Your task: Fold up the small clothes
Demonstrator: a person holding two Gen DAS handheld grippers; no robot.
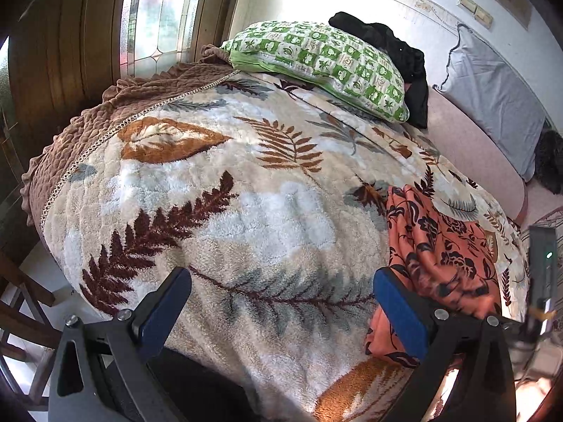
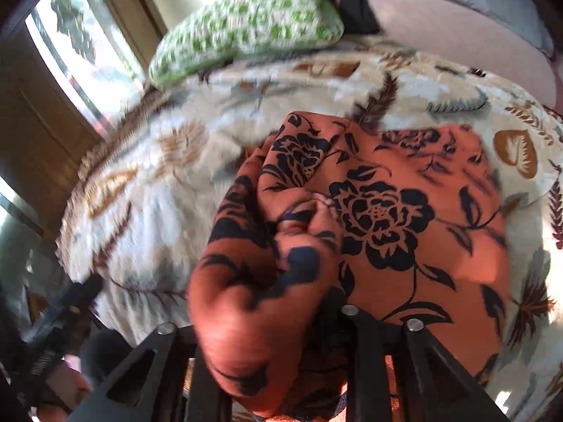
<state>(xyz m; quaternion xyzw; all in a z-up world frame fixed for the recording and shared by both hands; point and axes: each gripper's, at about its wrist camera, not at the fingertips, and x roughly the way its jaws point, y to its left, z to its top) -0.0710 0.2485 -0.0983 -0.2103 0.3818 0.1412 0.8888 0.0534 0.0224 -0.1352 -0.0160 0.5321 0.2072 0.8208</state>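
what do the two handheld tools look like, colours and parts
The left tool has matte black angular arms with triangular cut-outs, round silver bolts at the joints and flat blue pads on its fingers. The right tool has the same black frame and silver bolts; its pads are hidden by the orange flowered cloth. No sleeves or cables show clearly.

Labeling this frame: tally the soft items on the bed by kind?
Pillows: 2, green checked pillow and grey pillow
Blankets: 1, leaf blanket
Clothes: 2, orange floral garment and black garment
Total: 5
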